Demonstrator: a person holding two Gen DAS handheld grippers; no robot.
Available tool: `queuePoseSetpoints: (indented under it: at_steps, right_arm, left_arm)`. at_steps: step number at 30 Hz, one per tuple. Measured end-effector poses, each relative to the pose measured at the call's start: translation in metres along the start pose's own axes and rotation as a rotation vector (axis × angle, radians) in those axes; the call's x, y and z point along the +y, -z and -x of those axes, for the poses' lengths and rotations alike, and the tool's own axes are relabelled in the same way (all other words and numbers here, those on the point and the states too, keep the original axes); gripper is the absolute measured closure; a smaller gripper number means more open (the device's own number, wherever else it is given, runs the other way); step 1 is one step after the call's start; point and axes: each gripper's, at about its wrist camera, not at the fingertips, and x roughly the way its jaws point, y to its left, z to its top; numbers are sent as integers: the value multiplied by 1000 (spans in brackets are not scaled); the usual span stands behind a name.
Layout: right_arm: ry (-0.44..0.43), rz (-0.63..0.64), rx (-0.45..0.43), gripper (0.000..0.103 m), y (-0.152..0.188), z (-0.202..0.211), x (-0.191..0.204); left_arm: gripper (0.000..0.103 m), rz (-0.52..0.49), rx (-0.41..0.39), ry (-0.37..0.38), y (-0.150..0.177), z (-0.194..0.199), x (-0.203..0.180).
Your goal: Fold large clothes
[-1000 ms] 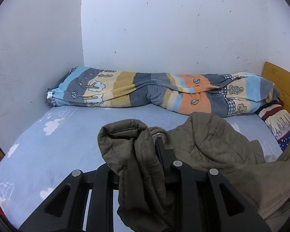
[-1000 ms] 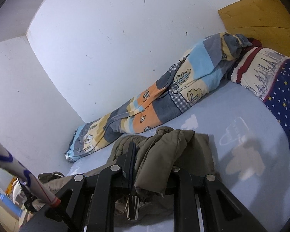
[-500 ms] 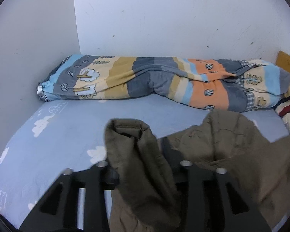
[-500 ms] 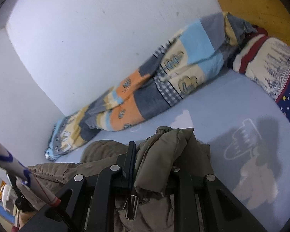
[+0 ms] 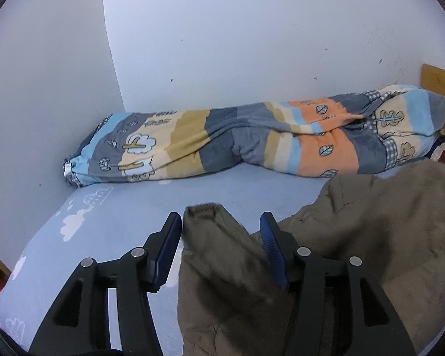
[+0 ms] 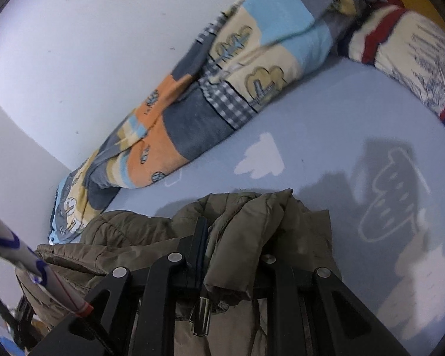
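An olive-green padded jacket point(image 5: 370, 237) lies bunched on the light blue bed sheet point(image 5: 133, 207). One end of it, a sleeve cuff point(image 5: 204, 216), stands between the fingers of my left gripper point(image 5: 221, 225). Its jaws are opening and the blue pads no longer pinch the cloth. In the right wrist view my right gripper point(image 6: 233, 237) is shut on a thick fold of the same jacket point(image 6: 246, 216), just above the sheet point(image 6: 326, 136). That fold drapes over the right finger and hides its tip.
A rolled patchwork quilt point(image 5: 252, 145) lies along the white wall, also seen in the right wrist view point(image 6: 192, 112). A pillow point(image 6: 406, 53) and a wooden headboard point(image 5: 439, 80) are at the right end. A white striped rod point(image 6: 23, 258) crosses the lower left.
My left gripper has moved closer over the bed and its jaws have spread apart, releasing the sleeve. My right gripper has sunk toward the sheet, still clamped on its fold.
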Motion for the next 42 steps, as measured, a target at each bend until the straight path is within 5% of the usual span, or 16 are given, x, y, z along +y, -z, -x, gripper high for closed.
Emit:
queuePoseSetpoints:
  at_steps: [15,21,27,33,36,42]
  right_arm:
    - [-240,-240,69,68,-20,20,-30]
    - [-307,-251,-10,40,-27,50,-34]
    - [-234,13,-3,40,-18,74,4]
    - [-149,374,55,40,31,59,83]
    - [-125,431,86,40,49,34,104]
    - [82,490,187,40,52,-35,108]
  left_arm:
    - [49,-116,-20,174,4,17,-86]
    - [49,-127,117,135,15,-39,-118]
    - [49,-105,153,132,15,-50,-115]
    - [49,-102,132,179,19,-29,-115]
    - [49,-132,176,152,19,-48,-121]
    - [44,-98,285,152,20,-96,-120]
